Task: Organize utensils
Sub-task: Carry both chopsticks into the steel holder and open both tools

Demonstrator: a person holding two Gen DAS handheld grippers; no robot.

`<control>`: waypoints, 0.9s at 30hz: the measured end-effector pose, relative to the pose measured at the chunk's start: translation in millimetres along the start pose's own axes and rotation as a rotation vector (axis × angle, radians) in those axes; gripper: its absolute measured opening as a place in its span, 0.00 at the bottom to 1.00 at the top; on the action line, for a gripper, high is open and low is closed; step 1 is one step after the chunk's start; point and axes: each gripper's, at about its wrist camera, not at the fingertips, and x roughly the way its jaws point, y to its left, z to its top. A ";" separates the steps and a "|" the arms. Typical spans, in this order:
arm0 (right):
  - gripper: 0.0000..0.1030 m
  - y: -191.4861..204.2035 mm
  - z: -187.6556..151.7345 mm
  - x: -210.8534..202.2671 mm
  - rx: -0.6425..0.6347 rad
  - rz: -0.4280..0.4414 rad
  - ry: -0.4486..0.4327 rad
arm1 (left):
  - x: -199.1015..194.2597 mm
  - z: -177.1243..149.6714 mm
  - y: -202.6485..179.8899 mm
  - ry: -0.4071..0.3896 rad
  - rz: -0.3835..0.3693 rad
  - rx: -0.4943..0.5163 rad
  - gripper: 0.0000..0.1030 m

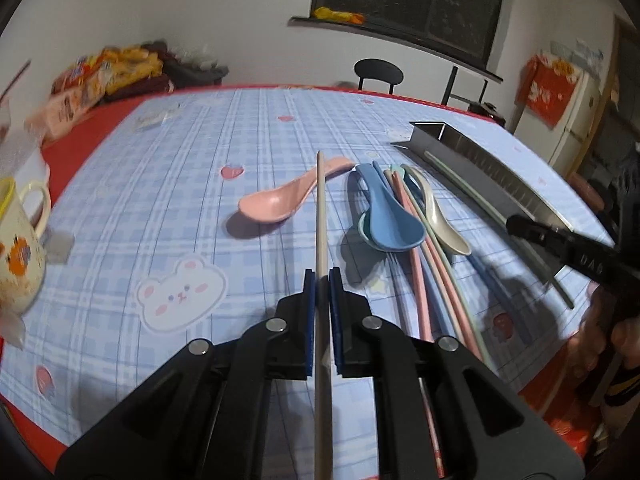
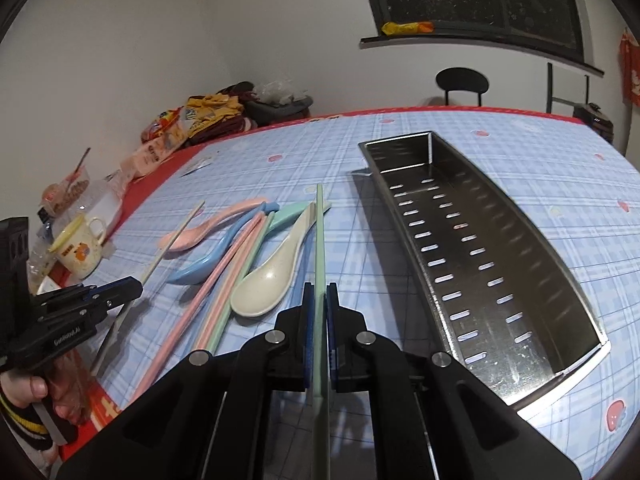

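My left gripper (image 1: 322, 276) is shut on a beige chopstick (image 1: 320, 208) that points away over the checked tablecloth. In the right wrist view the same left gripper (image 2: 134, 284) shows at the left with that chopstick (image 2: 176, 236). My right gripper (image 2: 320, 288) is shut on a pale green chopstick (image 2: 320, 236), just left of the long perforated steel tray (image 2: 460, 248), which holds nothing. Between the grippers lie a pink spoon (image 1: 288, 196), a blue spoon (image 1: 388, 216), a cream spoon (image 2: 268, 280), a teal spoon (image 2: 292, 210) and several pink and green chopsticks (image 2: 208, 300).
A yellow-rimmed mug (image 2: 80, 252) stands at the table's left edge. Snack packets (image 2: 192, 120) are piled at the far left corner. A black chair (image 2: 462, 80) stands behind the table. A person's hand (image 2: 28, 388) holds the left gripper's handle.
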 end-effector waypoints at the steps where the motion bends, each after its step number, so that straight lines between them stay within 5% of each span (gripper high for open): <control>1: 0.06 -1.4 0.7 -0.1 0.004 0.012 0.002 | -4.4 2.5 3.2 -0.004 0.001 -0.026 0.11; 11: 0.06 -29.8 40.0 -8.1 -0.040 0.101 -0.020 | -24.3 38.4 -26.5 -0.094 -0.079 -0.164 0.11; 17: 0.06 -64.6 67.2 -4.7 -0.065 0.071 -0.034 | -3.5 69.2 -82.7 -0.100 -0.165 -0.173 0.11; 27: 0.06 -124.6 59.2 8.0 0.108 0.097 0.017 | 62.5 98.7 -157.0 -0.023 -0.292 -0.289 0.11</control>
